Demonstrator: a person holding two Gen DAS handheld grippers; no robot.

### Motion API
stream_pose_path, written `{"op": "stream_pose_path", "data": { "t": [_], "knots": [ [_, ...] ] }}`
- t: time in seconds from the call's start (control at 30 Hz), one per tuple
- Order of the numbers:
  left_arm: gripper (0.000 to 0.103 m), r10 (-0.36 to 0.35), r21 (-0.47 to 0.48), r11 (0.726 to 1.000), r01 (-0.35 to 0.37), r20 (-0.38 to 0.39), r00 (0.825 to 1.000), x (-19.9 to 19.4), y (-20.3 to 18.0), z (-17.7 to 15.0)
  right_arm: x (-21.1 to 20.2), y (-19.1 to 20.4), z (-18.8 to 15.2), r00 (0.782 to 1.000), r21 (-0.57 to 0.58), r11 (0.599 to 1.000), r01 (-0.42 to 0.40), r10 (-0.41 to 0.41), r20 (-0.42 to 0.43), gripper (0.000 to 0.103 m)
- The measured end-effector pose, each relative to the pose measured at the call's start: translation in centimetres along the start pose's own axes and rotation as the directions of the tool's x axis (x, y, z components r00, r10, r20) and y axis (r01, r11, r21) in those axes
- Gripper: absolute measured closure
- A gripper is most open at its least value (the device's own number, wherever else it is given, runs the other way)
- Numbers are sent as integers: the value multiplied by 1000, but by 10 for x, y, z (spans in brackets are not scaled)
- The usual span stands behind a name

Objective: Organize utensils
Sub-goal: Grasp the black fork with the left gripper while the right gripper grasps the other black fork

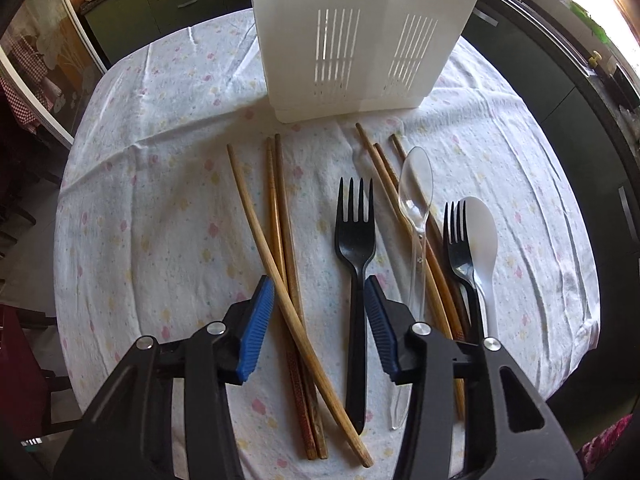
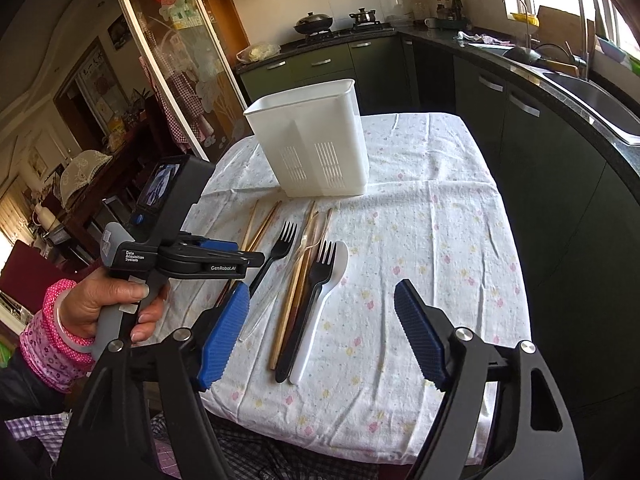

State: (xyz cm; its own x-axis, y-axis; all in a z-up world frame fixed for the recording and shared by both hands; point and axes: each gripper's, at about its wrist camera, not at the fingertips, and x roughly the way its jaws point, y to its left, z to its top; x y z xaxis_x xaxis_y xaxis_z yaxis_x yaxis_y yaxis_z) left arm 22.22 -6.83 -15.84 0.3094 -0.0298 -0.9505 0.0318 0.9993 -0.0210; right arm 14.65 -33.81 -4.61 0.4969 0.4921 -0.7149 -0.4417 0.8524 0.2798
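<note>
A white slotted utensil caddy (image 1: 360, 40) (image 2: 316, 148) stands at the back of the cloth-covered table (image 1: 160, 160). In front of it lie three wooden chopsticks (image 1: 280, 220), a black fork (image 1: 356, 232) (image 2: 280, 246), more chopsticks (image 1: 384, 184), a clear spoon (image 1: 416, 184), a second black fork (image 1: 458, 240) (image 2: 322, 268) and a white spoon (image 1: 482, 240) (image 2: 308, 352). My left gripper (image 1: 318, 284) (image 2: 240, 254) points steeply down, open, straddling a light chopstick and the first fork's handle. My right gripper (image 2: 320, 288) hangs open above the second fork and white spoon, holding nothing.
A hand in a pink sleeve (image 2: 100, 304) holds the left gripper at the table's left edge. Dark green cabinets (image 2: 520, 140) and a counter with a sink (image 2: 592, 92) run along the right. A glass door (image 2: 180, 60) stands to the left.
</note>
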Motion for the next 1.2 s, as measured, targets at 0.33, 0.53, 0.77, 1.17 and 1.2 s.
{"op": "stream_pose_path", "data": {
  "t": [0.33, 0.53, 0.77, 1.17, 1.2],
  "knots": [
    [77, -4, 30, 1000, 5, -35, 999, 9, -13, 13, 7, 9, 3, 1000, -39, 999, 6, -7, -24, 31],
    [78, -24, 41, 999, 25, -16, 1000, -1, -19, 11, 8, 10, 4, 1000, -41, 999, 1, -2, -25, 31],
    [83, 1, 77, 997, 3, -53, 999, 10, -29, 9, 10, 14, 5, 999, -55, 998, -4, 3, -32, 31],
    [94, 6, 47, 999, -4, -57, 998, 16, -8, 13, 68, 16, 25, 951, 35, 985, -168, 172, -257, 32],
    [94, 5, 46, 999, -3, -54, 999, 14, -2, 12, 79, 14, 28, 945, 47, 986, -158, 165, -282, 39]
  ]
}}
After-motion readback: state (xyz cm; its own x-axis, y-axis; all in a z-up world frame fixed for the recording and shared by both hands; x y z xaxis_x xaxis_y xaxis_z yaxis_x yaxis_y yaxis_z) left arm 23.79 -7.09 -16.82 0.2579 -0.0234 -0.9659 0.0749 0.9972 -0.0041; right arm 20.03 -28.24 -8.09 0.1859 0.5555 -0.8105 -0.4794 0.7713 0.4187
